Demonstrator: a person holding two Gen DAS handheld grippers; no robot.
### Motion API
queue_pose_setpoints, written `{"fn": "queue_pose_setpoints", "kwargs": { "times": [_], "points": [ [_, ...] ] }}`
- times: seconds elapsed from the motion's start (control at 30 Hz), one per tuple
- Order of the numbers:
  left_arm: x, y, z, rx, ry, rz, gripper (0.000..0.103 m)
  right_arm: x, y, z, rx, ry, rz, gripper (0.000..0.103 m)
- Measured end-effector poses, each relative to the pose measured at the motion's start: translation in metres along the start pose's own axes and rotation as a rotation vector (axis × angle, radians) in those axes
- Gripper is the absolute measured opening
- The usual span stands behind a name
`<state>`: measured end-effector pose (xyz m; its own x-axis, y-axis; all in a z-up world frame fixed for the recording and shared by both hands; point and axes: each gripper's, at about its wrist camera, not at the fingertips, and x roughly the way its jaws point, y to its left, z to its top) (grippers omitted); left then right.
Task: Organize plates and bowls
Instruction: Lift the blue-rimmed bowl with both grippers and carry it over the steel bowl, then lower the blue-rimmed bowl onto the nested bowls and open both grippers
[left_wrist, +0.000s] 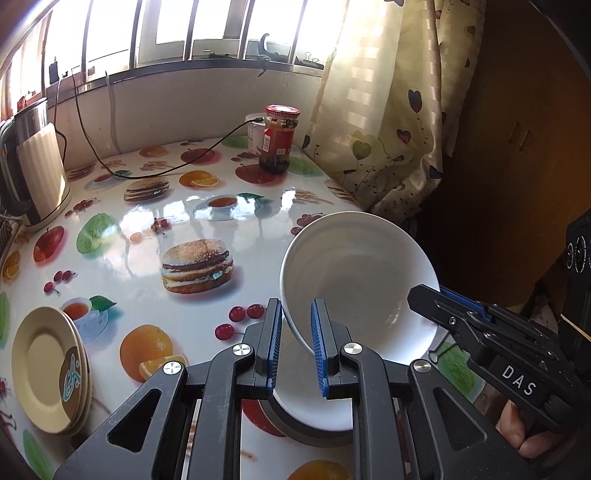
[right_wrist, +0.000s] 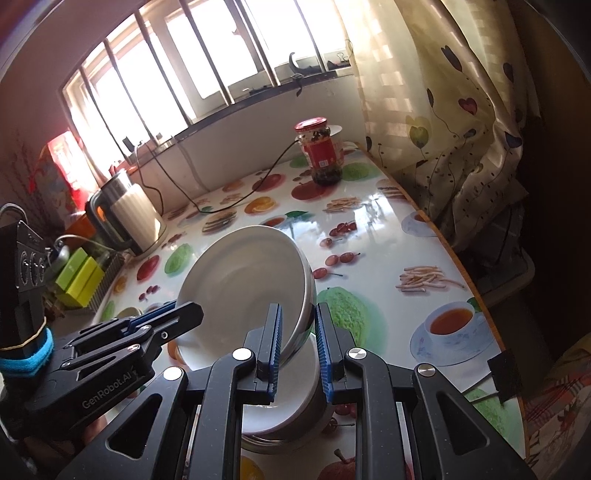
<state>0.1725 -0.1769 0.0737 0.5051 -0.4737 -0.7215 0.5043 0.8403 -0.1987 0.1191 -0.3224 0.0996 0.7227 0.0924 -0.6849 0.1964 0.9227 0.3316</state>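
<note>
A white bowl (left_wrist: 354, 273) is held tilted above the table, its opening facing the cameras. My left gripper (left_wrist: 297, 328) is shut on its left rim. My right gripper (right_wrist: 297, 336) is shut on the opposite rim of the same bowl (right_wrist: 240, 280); it shows in the left wrist view (left_wrist: 436, 299) at the right. Below the white bowl sits a metal bowl (right_wrist: 314, 410) on the table, also seen in the left wrist view (left_wrist: 310, 435). A stack of beige plates (left_wrist: 48, 369) lies at the left of the table.
The table has a glossy fruit-print cloth (left_wrist: 207, 206). A red-lidded jar (left_wrist: 279, 138) with a white tub behind it stands at the back. An electric kettle (left_wrist: 33, 166) with a black cord stands at the back left. A curtain (left_wrist: 388, 110) hangs on the right. Green boxes (right_wrist: 79, 280) sit at the far left.
</note>
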Motion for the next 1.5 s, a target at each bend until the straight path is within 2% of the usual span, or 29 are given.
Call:
{"fn": "queue_pose_setpoints", "kwargs": {
  "times": [0.77, 1.5],
  "points": [
    [-0.004, 0.004, -0.03, -0.024, 0.045, 0.007, 0.017, -0.002, 0.005, -0.032, 0.021, 0.041, 0.01, 0.018],
    [0.006, 0.007, -0.036, -0.038, 0.085, 0.007, 0.017, 0.006, 0.002, -0.041, 0.031, 0.067, 0.006, 0.018]
  ]
}}
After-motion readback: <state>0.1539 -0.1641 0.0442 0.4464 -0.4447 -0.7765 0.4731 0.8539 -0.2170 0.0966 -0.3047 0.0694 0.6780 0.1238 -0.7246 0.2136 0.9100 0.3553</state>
